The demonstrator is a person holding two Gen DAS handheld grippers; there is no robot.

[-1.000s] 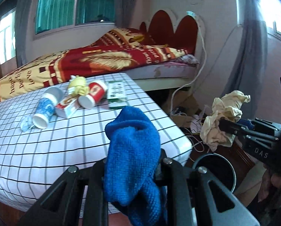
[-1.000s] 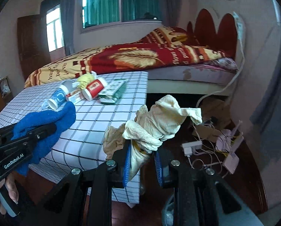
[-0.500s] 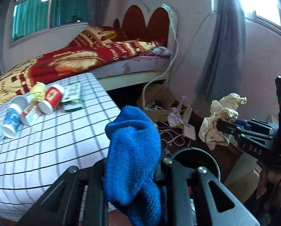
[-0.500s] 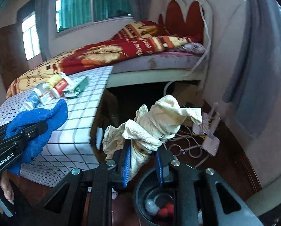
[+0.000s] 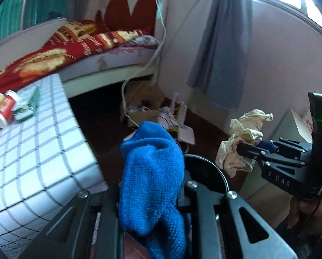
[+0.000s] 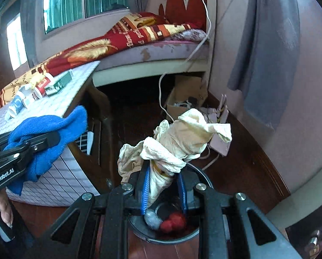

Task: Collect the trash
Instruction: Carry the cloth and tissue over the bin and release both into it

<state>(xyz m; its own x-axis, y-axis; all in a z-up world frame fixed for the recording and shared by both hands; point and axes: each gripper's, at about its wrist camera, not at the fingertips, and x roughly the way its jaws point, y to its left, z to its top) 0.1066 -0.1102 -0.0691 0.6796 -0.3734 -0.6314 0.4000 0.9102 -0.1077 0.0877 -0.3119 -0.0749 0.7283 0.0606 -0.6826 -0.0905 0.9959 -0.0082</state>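
My left gripper [image 5: 148,185] is shut on a blue cloth [image 5: 152,172]; the cloth also shows in the right wrist view [image 6: 46,138]. My right gripper [image 6: 163,185] is shut on a crumpled cream rag [image 6: 178,142], also seen in the left wrist view [image 5: 243,142]. A black round bin [image 6: 182,235] stands on the floor under the right gripper, with red and grey trash inside. Its rim [image 5: 212,170] shows just behind the blue cloth. Cups and a green packet [image 6: 59,83] lie on the checked table [image 6: 59,105].
The checked table [image 5: 31,151] is to the left, with a red-and-white cup [image 5: 6,110] on it. A bed with a red blanket [image 6: 117,41] stands behind. A cardboard box, cables and a router [image 6: 221,129] litter the floor by the wall. A grey curtain [image 5: 223,43] hangs on the right.
Both grippers have swung right, away from the table and toward the bin. The bin now lies under the right gripper. Both cloths stay held.
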